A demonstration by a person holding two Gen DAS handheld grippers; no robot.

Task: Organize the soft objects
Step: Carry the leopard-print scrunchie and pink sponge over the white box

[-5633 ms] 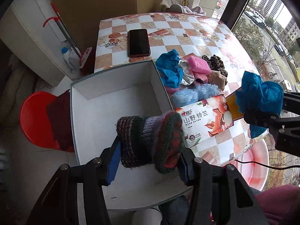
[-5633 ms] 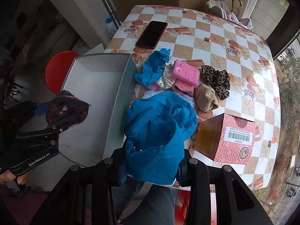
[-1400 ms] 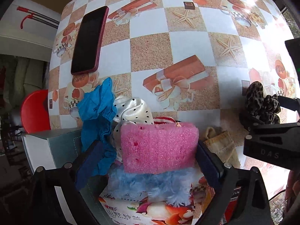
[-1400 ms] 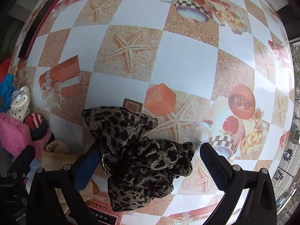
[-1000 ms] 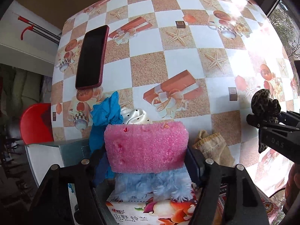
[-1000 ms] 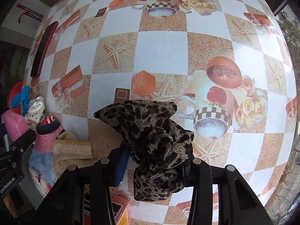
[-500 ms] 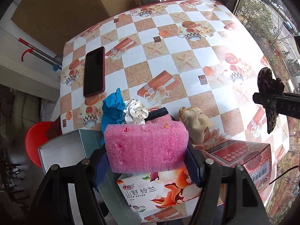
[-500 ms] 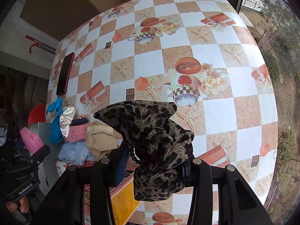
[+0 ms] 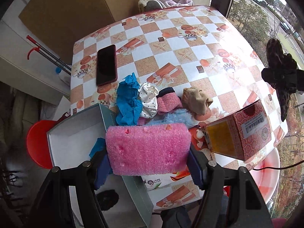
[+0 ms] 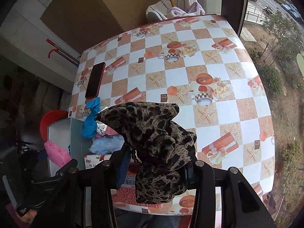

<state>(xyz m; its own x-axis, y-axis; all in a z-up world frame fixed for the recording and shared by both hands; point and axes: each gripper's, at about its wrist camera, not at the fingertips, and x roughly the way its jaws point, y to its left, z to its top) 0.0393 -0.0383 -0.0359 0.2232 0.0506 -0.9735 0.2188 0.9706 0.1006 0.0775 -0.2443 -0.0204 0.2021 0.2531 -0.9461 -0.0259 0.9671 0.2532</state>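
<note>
My left gripper (image 9: 149, 168) is shut on a pink foam sponge (image 9: 148, 149), held high over the near edge of the checkered table, beside the open grey box (image 9: 76, 133). My right gripper (image 10: 154, 172) is shut on a leopard-print cloth (image 10: 155, 144), lifted above the table's near edge; the cloth (image 9: 281, 76) also hangs at the far right of the left wrist view. A pile of soft things stays on the table by the box: blue cloth (image 9: 128, 102), white dotted scrunchie (image 9: 149, 99), pink knit piece (image 9: 169, 102), tan cloth (image 9: 196, 99), pale blue fluff (image 9: 176, 116).
A dark phone (image 9: 106, 64) lies on the table's far left. A red patterned carton (image 9: 239, 131) and a flowered tissue box (image 9: 157, 178) stand at the near edge. A blue cloth (image 9: 96, 146) and a dark knit item (image 9: 107, 199) lie in the box. A red stool (image 9: 36, 142) stands beyond it.
Both grippers have risen away from the table with the sponge and the leopard cloth; far more of the table, the box and the carton shows now.
</note>
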